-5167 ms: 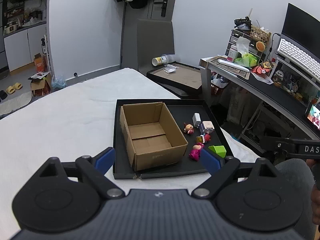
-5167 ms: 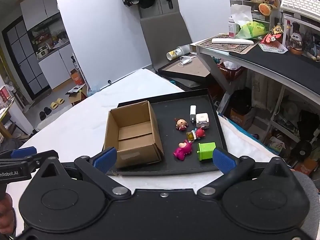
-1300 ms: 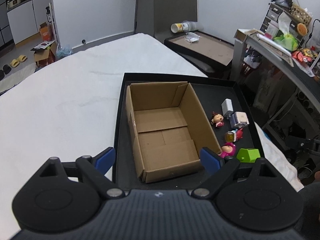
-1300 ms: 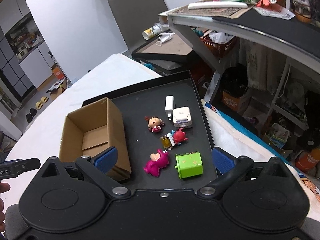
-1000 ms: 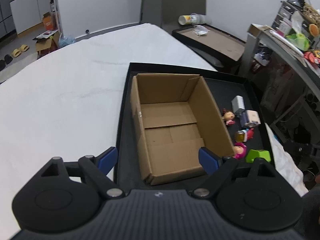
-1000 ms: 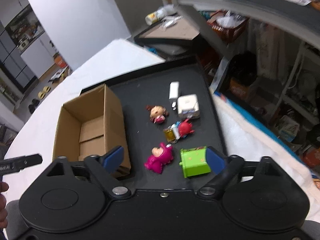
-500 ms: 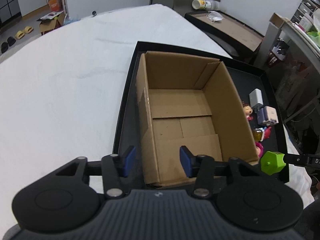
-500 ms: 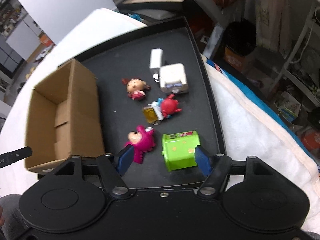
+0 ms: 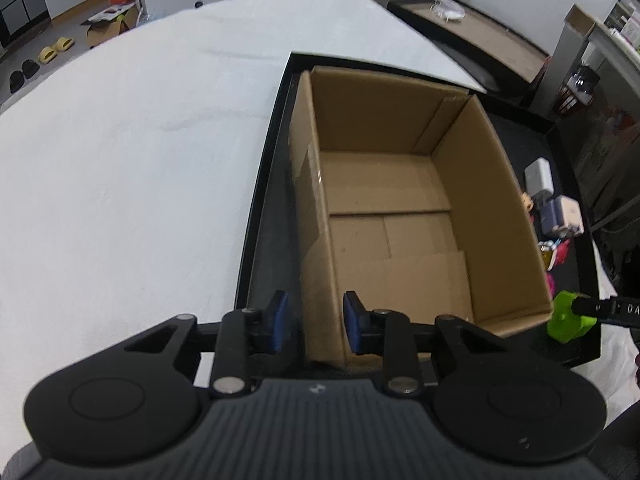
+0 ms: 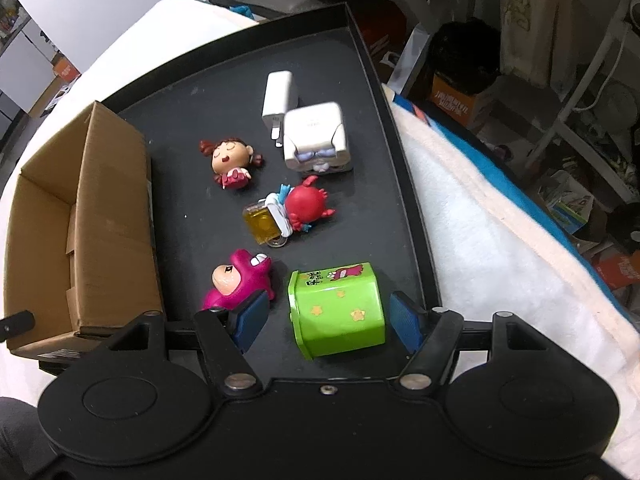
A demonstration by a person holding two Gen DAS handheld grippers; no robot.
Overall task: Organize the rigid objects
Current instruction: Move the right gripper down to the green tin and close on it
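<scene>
An open, empty cardboard box (image 9: pixel 400 208) stands in a black tray (image 9: pixel 260 200). My left gripper (image 9: pixel 314 322) straddles the box's near left wall, its blue pads a small gap from the cardboard on both sides. My right gripper (image 10: pixel 326 320) is open around a green toy box (image 10: pixel 338 308), pads either side and not touching. The green toy box also shows in the left wrist view (image 9: pixel 570 316). Beside it lie a pink figure (image 10: pixel 240 280), a red crab toy (image 10: pixel 292 212), a girl figure (image 10: pixel 230 160), a white cube (image 10: pixel 316 136) and a white charger (image 10: pixel 278 94).
The tray (image 10: pixel 400 152) lies on a white cloth-covered table (image 9: pixel 120 160). The box shows at the left of the right wrist view (image 10: pixel 80 232). A second dark tray (image 9: pixel 468 36) sits beyond. Shelves and floor clutter (image 10: pixel 560 80) lie off the table's right edge.
Both grippers moved forward and down. The left jaws narrowed around the box's near wall. The right jaws narrowed around the green toy box.
</scene>
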